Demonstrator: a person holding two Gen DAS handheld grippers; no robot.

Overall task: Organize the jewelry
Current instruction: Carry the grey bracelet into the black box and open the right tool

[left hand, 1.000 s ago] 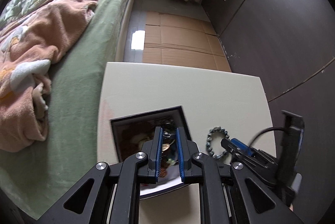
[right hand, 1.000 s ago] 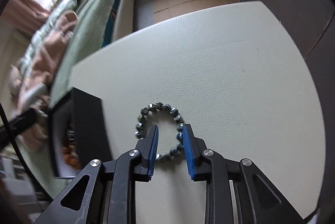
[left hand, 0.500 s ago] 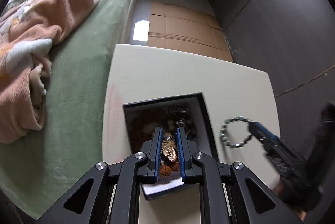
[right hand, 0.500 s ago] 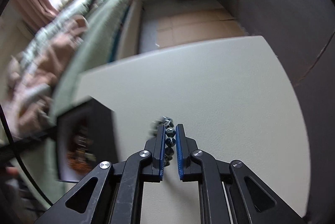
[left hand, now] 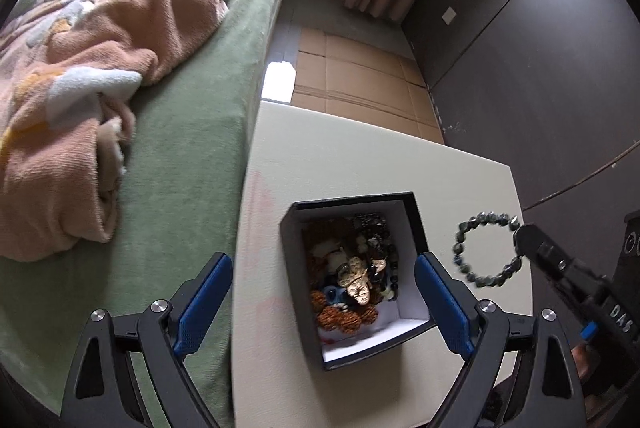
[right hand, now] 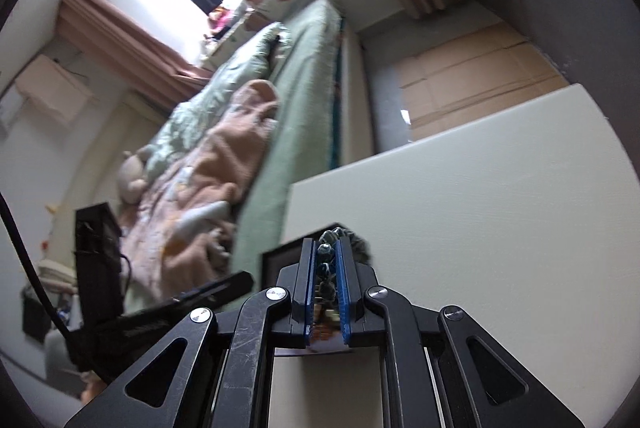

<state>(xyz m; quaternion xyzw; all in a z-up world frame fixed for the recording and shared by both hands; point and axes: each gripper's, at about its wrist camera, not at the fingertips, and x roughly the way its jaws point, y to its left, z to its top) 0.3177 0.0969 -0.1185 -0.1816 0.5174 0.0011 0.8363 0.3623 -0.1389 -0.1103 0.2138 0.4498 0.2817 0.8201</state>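
A black box (left hand: 294, 228) with a white inside stands on the white table (left hand: 360, 155), filled with mixed jewelry and a pale butterfly pendant (left hand: 356, 282) on top. My left gripper (left hand: 324, 304) hovers over it, its jaws opening wide; the box shows between the blue fingers (left hand: 208, 302), which hold nothing. To the right, a dark bead bracelet (left hand: 486, 248) hangs in the air above the table from my right gripper (left hand: 520, 234). In the right wrist view my right gripper (right hand: 325, 248) is shut on the bracelet's beads (right hand: 326, 270), with the box's rim (right hand: 276, 256) just behind.
A bed with a green sheet (left hand: 192, 147) and a pink blanket (left hand: 100, 67) runs along the table's left edge. Flattened cardboard (left hand: 352, 67) covers the floor beyond the table. A dark wall (left hand: 520, 67) stands to the right. The left gripper's arm (right hand: 200, 294) shows left of my right gripper.
My left gripper's jaws, shut on a jewelry piece over the box, have spread wide and the piece lies in the box. My right gripper shut on the bracelet and lifted it off the table.
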